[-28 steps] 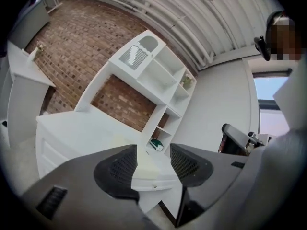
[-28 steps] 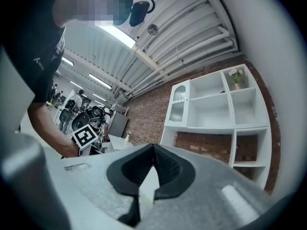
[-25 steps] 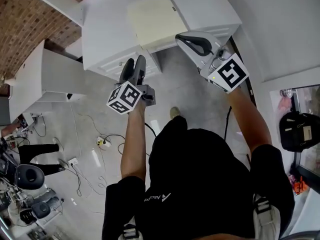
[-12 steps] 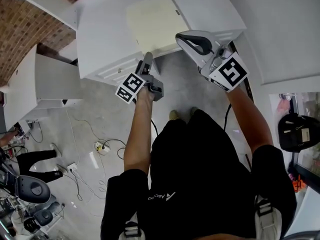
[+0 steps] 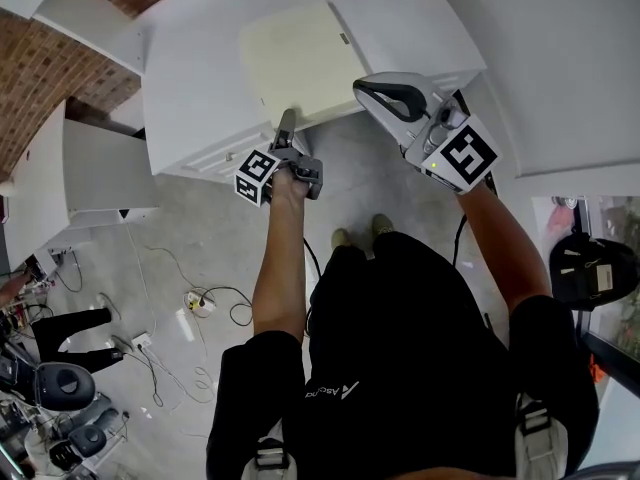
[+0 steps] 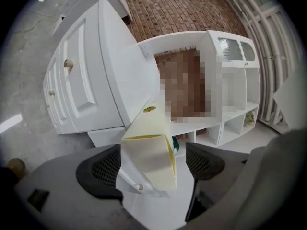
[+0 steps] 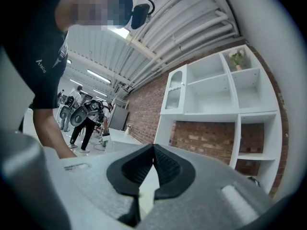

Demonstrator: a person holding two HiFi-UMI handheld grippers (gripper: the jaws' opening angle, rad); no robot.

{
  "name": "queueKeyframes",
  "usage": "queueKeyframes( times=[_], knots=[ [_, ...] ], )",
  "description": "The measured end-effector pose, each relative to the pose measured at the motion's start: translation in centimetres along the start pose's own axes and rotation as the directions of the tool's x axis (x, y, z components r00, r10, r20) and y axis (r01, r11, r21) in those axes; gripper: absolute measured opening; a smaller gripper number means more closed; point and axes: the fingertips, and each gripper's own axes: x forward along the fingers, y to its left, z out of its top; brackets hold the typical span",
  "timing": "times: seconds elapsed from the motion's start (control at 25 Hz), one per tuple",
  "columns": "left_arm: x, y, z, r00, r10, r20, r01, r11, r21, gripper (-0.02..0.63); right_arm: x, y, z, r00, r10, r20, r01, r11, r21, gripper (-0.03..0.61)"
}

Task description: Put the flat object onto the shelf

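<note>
A flat pale-yellow object (image 5: pixel 295 58) lies on top of a white cabinet (image 5: pixel 190 78). My left gripper (image 5: pixel 286 123) is at the object's near corner. In the left gripper view that corner (image 6: pixel 146 147) pokes between the two wide-apart pads (image 6: pixel 103 169), which do not press on it. The jaws have just been opening. My right gripper (image 5: pixel 364 88) hovers at the cabinet's front right, shut (image 7: pixel 153 164) with nothing held. White open shelving (image 6: pixel 235 95) stands against the brick wall beyond, also seen in the right gripper view (image 7: pixel 225 90).
The cabinet's drawer fronts with knobs (image 6: pixel 67 63) face the floor side. A white counter (image 5: pixel 90 168) stands to the left. Cables and a power strip (image 5: pixel 200 298) lie on the floor. People and equipment (image 5: pixel 50 378) are at bottom left, and a black bag (image 5: pixel 585 268) is at right.
My left gripper has moved forward from in front of the cabinet to the flat object's near corner and has rolled. The right gripper has shifted slightly.
</note>
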Motion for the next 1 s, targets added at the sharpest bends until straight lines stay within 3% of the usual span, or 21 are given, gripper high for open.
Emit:
queueKeyframes(
  times=[0.16,0.52,0.68,1.0],
  knots=[
    [1.6,0.1,0.1,1.0,-0.026,0.013,0.027,0.997,-0.078,0.413,-0.2,-0.7,-1.2,1.0,-0.004,-0.029,0.005,1.0,0.029,0.002],
    [3.9,-0.7,-0.4,0.994,-0.102,0.032,0.106,0.98,-0.17,0.411,-2.0,-2.2,-3.1,0.999,-0.012,-0.041,0.014,0.999,0.04,0.002],
    [3.8,-0.1,-0.5,0.995,-0.093,0.04,0.099,0.976,-0.192,0.31,-2.7,-2.7,-4.2,0.997,-0.028,-0.07,0.031,0.998,0.046,0.002],
    [3.9,-0.5,-0.9,0.994,-0.108,0.026,0.111,0.975,-0.193,0.282,-3.7,-3.4,-5.4,0.995,-0.046,-0.087,0.052,0.996,0.073,0.002]
  ],
)
